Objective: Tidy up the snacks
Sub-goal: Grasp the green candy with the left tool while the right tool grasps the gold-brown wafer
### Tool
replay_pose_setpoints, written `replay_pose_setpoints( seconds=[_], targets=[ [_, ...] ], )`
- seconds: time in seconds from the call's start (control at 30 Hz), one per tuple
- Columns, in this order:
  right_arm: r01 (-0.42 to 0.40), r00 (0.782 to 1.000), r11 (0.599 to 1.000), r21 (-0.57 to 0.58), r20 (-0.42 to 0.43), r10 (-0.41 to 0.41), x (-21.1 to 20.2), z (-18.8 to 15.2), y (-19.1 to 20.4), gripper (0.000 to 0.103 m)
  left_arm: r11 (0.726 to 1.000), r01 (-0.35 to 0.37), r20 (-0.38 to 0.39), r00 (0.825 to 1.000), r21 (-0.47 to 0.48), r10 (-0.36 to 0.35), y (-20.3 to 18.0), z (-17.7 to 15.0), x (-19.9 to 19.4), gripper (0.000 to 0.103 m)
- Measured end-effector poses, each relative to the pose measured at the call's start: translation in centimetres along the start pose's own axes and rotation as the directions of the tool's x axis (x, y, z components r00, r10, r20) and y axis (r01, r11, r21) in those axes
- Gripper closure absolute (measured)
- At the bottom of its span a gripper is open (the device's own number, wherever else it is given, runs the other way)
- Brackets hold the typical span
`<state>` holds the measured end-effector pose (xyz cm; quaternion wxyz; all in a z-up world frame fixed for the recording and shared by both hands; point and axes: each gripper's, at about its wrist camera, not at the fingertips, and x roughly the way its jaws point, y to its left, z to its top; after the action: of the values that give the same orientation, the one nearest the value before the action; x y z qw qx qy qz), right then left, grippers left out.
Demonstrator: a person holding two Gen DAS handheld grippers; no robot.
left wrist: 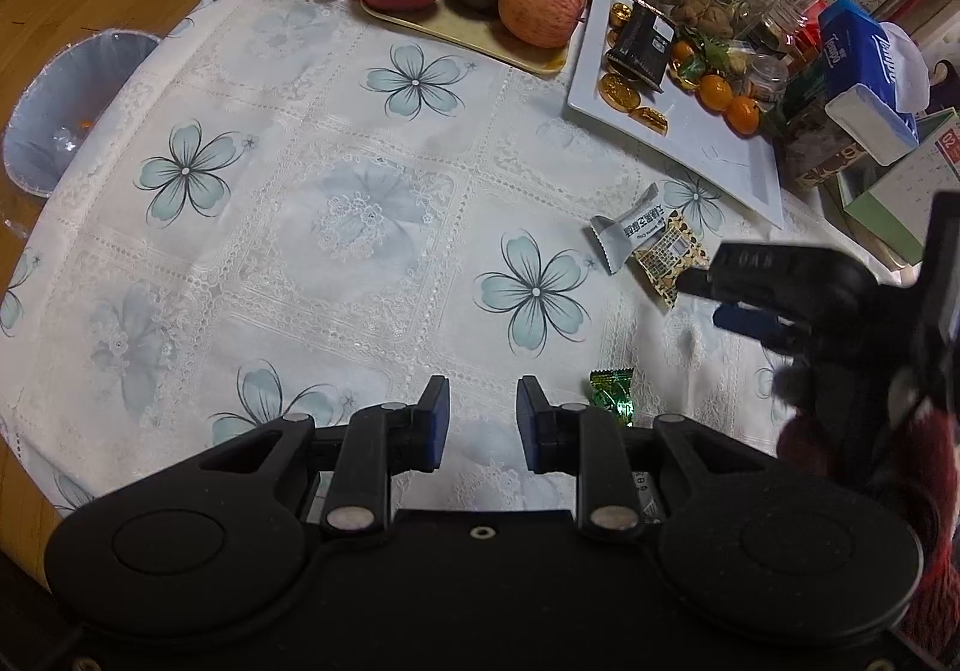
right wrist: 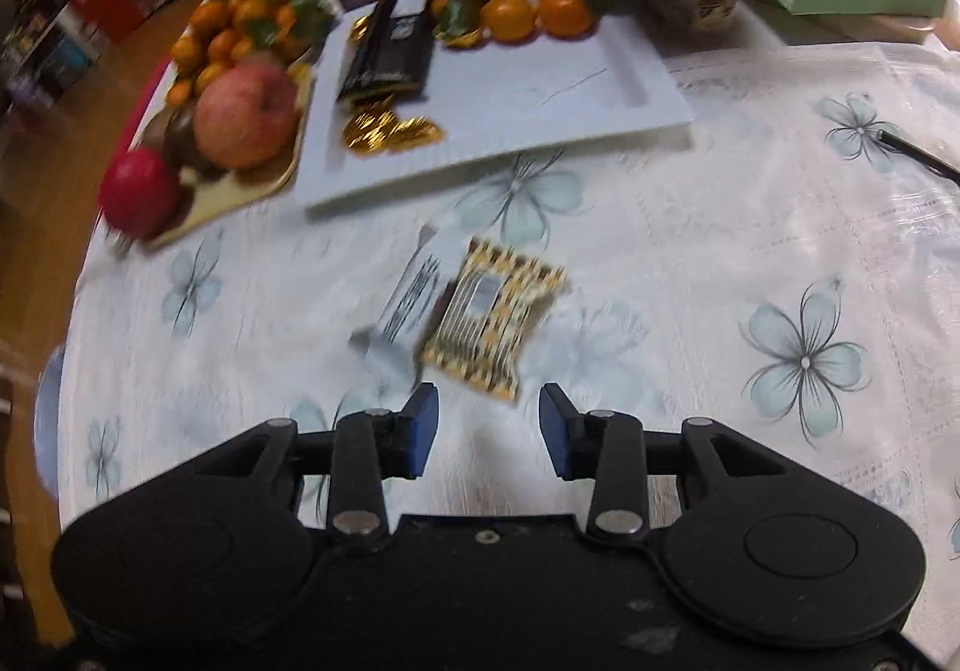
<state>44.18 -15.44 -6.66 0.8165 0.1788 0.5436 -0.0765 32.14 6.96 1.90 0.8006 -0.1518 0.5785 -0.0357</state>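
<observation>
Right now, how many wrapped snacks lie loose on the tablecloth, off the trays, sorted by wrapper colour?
Grey-white wrapped snack: 1
Yellow-brown patterned packet: 1
Green wrapped candy: 1
Total: 3

Floral tablecloth (left wrist: 336, 227), white tray (left wrist: 708, 143), fruit tray (left wrist: 474, 35), grey wrapper (left wrist: 624, 233), patterned packet (right wrist: 492, 320), green candy (left wrist: 613, 395)

The left gripper (left wrist: 483, 419) hangs over the table's white lace cloth with pale blue flowers (left wrist: 336, 203), its blue-padded fingers (left wrist: 435, 413) apart with nothing between them. Just beside them lies a green foil-wrapped candy (left wrist: 613, 395). Farther off, the right gripper (left wrist: 705, 296) reaches toward a gold-and-black patterned snack packet (left wrist: 666, 254) touching a grey wrapped sweet (left wrist: 624, 233).
</observation>
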Motion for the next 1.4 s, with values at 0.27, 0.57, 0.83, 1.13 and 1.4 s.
replay_pose_setpoints(
  seconds=[0.27,0.57,0.83,1.13,1.4],
  targets=[
    [0.048,0.999,0.992,0.119,0.002,-0.049,3.7,3.2,0.6,0.063,1.000,0.012,0.002,1.000,0.010,-0.012,-0.3,0.1,-0.2,0.069],
    [0.098,0.995,0.994,0.045,-0.004,-0.098,4.6,2.9,1.3,0.062,1.000,-0.012,-0.002,1.000,0.025,0.012,-1.0,-0.1,0.3,0.069],
    [0.107,0.994,0.994,-0.007,-0.008,-0.107,4.9,3.0,2.1,0.066,0.996,-0.059,-0.012,0.998,0.063,0.060,-2.0,-0.5,1.5,0.069],
    [0.030,0.997,0.994,-0.102,-0.066,-0.037,1.9,1.0,-1.3,0.069,0.993,-0.082,-0.020,0.996,0.081,0.084,-2.7,-0.6,2.3,0.069],
    [-0.044,0.995,0.996,-0.073,-0.095,0.037,-3.5,-3.6,-8.5,0.069,0.986,-0.056,-0.030,0.998,0.160,0.062,-5.6,-1.6,4.3,0.069]
  ],
)
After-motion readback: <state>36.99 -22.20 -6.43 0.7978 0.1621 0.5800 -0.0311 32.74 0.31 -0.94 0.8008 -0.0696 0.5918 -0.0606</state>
